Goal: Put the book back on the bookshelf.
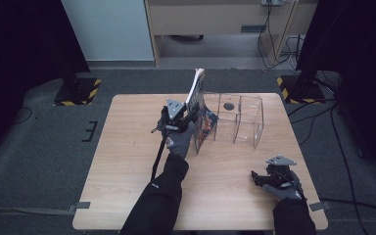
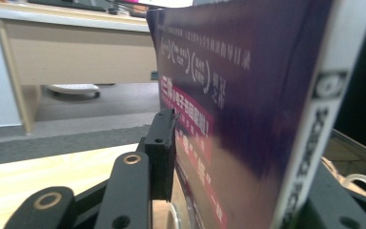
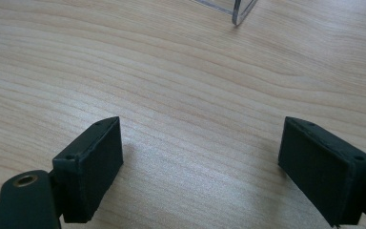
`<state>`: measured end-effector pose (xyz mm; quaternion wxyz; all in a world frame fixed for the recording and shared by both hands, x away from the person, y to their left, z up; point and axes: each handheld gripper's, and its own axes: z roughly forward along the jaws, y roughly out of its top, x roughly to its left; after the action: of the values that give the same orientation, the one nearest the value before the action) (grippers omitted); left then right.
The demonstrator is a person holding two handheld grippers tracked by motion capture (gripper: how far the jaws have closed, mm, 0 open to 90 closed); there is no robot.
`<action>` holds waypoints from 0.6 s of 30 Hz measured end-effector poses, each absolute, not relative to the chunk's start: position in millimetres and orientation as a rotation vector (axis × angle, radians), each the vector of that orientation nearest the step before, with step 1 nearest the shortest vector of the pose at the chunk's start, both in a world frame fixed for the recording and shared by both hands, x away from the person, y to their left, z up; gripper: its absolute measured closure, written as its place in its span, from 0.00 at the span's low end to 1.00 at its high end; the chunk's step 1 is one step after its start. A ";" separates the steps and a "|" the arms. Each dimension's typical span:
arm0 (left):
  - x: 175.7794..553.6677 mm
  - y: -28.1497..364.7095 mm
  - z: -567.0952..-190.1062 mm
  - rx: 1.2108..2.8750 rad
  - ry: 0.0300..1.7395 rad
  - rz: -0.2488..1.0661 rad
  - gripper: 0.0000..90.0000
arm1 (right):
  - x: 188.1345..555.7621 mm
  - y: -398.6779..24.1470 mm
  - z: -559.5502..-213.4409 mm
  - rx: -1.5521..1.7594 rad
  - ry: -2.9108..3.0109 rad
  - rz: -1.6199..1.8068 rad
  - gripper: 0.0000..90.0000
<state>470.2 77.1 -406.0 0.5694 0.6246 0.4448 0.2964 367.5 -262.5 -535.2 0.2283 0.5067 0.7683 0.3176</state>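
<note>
While your left gripper [image 1: 188, 117] stands with jaws slack around the upright book [image 2: 248, 109] beside the clear organiser [image 1: 239, 120], and your right gripper [image 1: 260, 178] rests wide open and empty, the unsupported book could topple sideways onto the table [image 1: 127, 161].

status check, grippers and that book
Left gripper around upright book beside clear organizer. Right gripper open, empty, over table. Nothing blocking.

Lab or office room, wooden table [image 1: 127, 147], desk [image 1: 215, 19], hazard-taped stand bases [image 1: 76, 93], floor cables [image 1: 274, 44]
</note>
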 end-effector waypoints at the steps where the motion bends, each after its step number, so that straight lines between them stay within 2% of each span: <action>1: 471.0 76.4 -405.6 1.468 1.051 0.695 0.69 | 367.4 -262.3 -535.1 1.399 2.115 0.875 0.17; 6: 471.1 72.4 -404.7 1.456 1.058 0.711 0.83 | 367.6 -263.3 -534.7 1.399 2.112 0.877 0.17; 13: 470.9 72.3 -406.9 1.413 1.072 0.702 0.90 | 367.6 -263.2 -534.3 1.397 2.110 0.879 0.17; 18: 470.4 70.9 -408.8 1.393 1.070 0.699 0.90 | 368.2 -263.3 -534.6 1.392 2.110 0.878 0.17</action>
<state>470.4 70.9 -408.8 0.5857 0.5972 0.4588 0.2997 368.2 -263.3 -534.6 0.2307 0.5062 0.7673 0.3191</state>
